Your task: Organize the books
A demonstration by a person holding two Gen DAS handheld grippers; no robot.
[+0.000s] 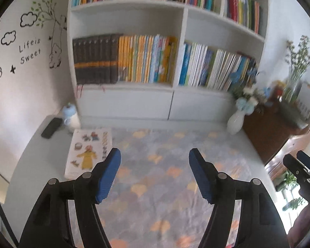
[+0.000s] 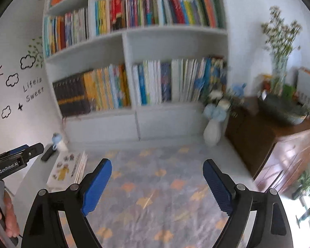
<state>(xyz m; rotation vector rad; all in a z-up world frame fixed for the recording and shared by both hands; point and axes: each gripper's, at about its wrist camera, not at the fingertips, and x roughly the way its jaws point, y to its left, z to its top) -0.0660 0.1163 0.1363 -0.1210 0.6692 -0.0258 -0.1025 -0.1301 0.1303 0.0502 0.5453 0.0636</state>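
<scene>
Both hand-held grippers, left (image 1: 155, 155) and right (image 2: 157, 165), are open and empty; a quick grab could push the book (image 1: 88, 150) off the worktop (image 1: 41, 155).

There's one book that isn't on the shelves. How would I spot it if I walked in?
Start at the big white bookcase and look down to the patterned cloth before it. At the cloth's left edge lies a picture book, flat, near a black remote. Its white cover showing a figure in yellow faces up, while other books stand upright.
</scene>
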